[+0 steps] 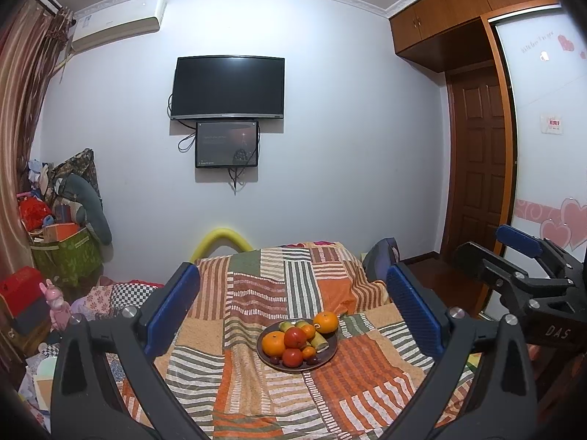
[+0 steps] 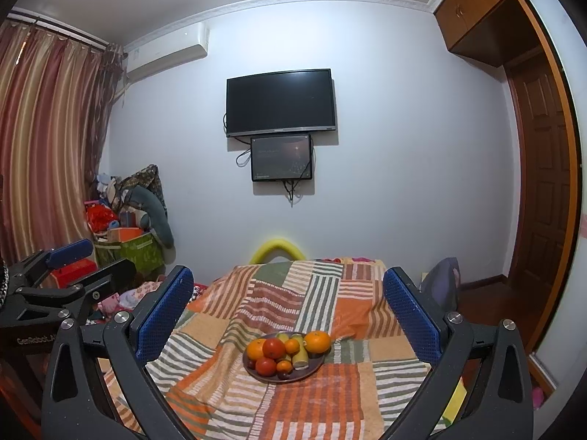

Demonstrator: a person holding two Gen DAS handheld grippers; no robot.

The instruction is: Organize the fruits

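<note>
A dark plate (image 1: 327, 357) with oranges, red tomatoes, yellow-green pieces and dark small fruits sits on a striped patchwork cloth (image 1: 256, 293). One large orange (image 1: 325, 322) lies at the plate's far right rim; I cannot tell whether it rests on the plate or the cloth. The plate (image 2: 312, 368) and that orange (image 2: 317, 341) also show in the right wrist view. My left gripper (image 1: 293, 308) is open and empty, held back above the cloth. My right gripper (image 2: 288, 311) is open and empty, beside the left; it also shows at the left wrist view's right edge (image 1: 521, 256).
The cloth covers a raised surface with edges falling off left and right. A cluttered pile with a green box (image 1: 69, 256) stands at the left wall. A TV (image 1: 227, 88) hangs on the far wall. A wooden door (image 1: 477, 161) and wardrobe are at right.
</note>
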